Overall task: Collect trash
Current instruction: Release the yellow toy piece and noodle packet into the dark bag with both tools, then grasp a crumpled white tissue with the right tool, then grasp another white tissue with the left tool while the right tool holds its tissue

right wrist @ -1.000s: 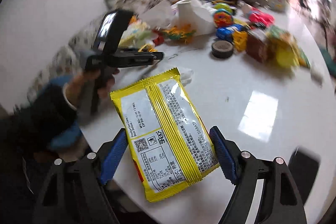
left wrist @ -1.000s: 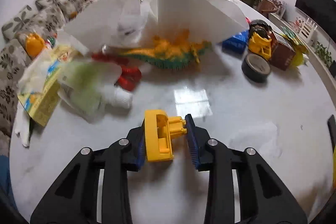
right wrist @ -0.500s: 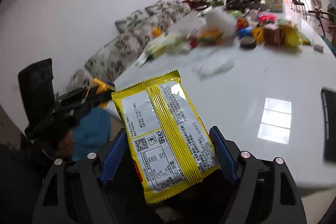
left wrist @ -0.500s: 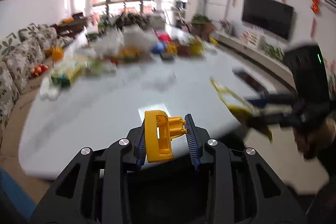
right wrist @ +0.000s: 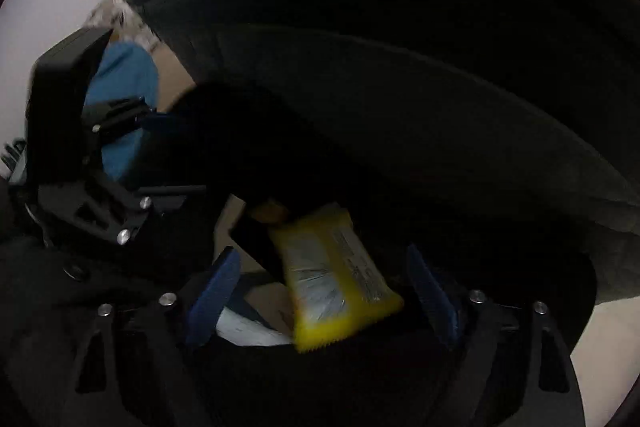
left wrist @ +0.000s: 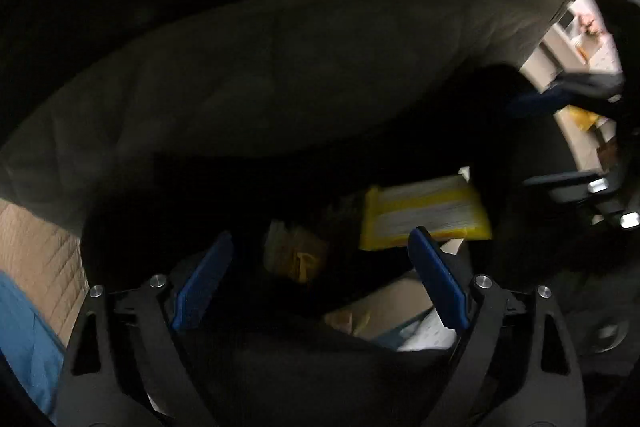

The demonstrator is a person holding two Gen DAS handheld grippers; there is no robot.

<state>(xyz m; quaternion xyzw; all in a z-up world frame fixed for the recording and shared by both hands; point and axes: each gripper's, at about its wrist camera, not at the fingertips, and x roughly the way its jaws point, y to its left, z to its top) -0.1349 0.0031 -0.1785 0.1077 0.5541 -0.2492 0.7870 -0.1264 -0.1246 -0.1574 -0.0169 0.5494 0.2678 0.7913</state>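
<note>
Both grippers hang over the dark mouth of a black trash bag (left wrist: 280,75). My left gripper (left wrist: 320,279) is open and empty. Below it lies a yellowish piece (left wrist: 298,255) among other trash; I cannot tell if it is the yellow toy part. My right gripper (right wrist: 324,287) is open and empty. The yellow snack packet (right wrist: 340,275) lies loose in the bag under it and also shows in the left wrist view (left wrist: 424,215). The right gripper shows at the right edge of the left wrist view (left wrist: 576,131).
The bag (right wrist: 400,107) holds cardboard (left wrist: 392,303) and white paper (right wrist: 248,331). A tan floor (left wrist: 36,247) and blue cloth (left wrist: 24,339) show at the left. The left gripper's body (right wrist: 80,147) sits at the left of the right wrist view.
Both grippers moved from the table to over the trash bag. The left let go of the yellow toy part. The right let go of the yellow packet, which now lies in the bag.
</note>
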